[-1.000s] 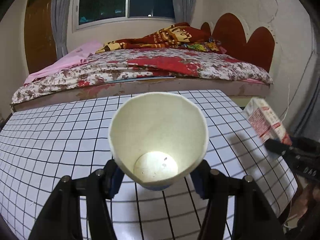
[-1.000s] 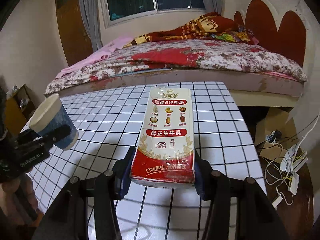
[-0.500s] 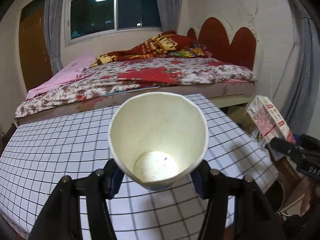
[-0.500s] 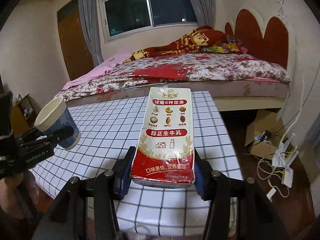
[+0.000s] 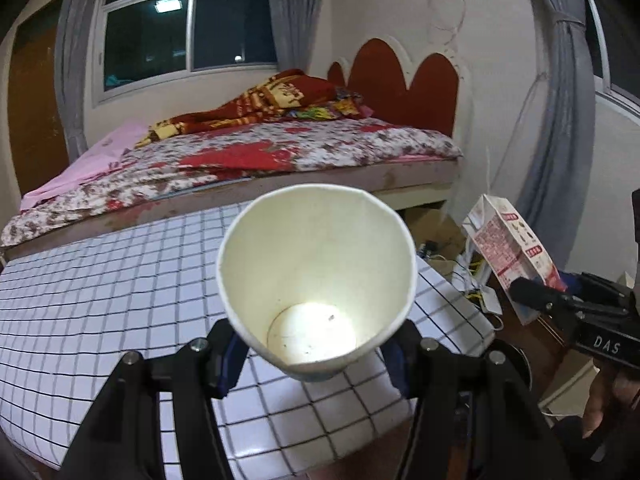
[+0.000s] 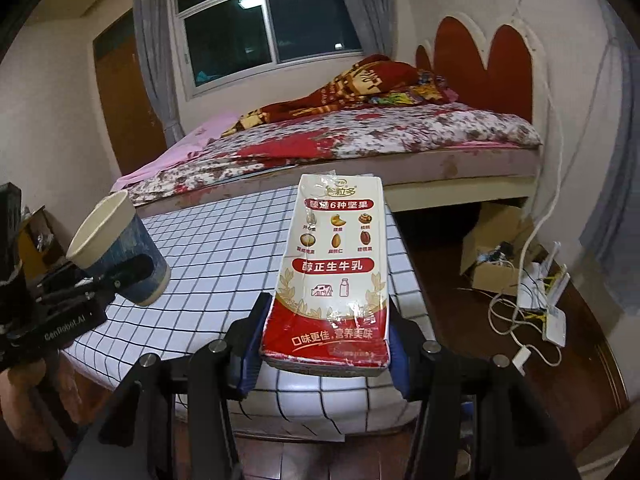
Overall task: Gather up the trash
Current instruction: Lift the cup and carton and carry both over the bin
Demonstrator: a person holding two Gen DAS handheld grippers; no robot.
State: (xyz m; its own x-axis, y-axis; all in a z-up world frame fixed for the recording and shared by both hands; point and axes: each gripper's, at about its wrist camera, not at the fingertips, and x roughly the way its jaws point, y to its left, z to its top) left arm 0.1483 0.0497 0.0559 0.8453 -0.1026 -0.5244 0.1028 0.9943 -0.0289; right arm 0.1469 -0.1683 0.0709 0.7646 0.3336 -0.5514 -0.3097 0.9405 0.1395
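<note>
Paper cup (image 5: 316,280): white inside, blue outside with a white rim, empty save a few dark specks on its bottom, round mouth slightly squashed. It is off the checked tabletop, tilted with the mouth up and towards the bed, pinched low on its sides. Milk carton (image 6: 334,272): tall, white above, red band below, nut pictures and Chinese print, creased and dented. It is off the tabletop too, leaning back, clamped at its base.
</note>
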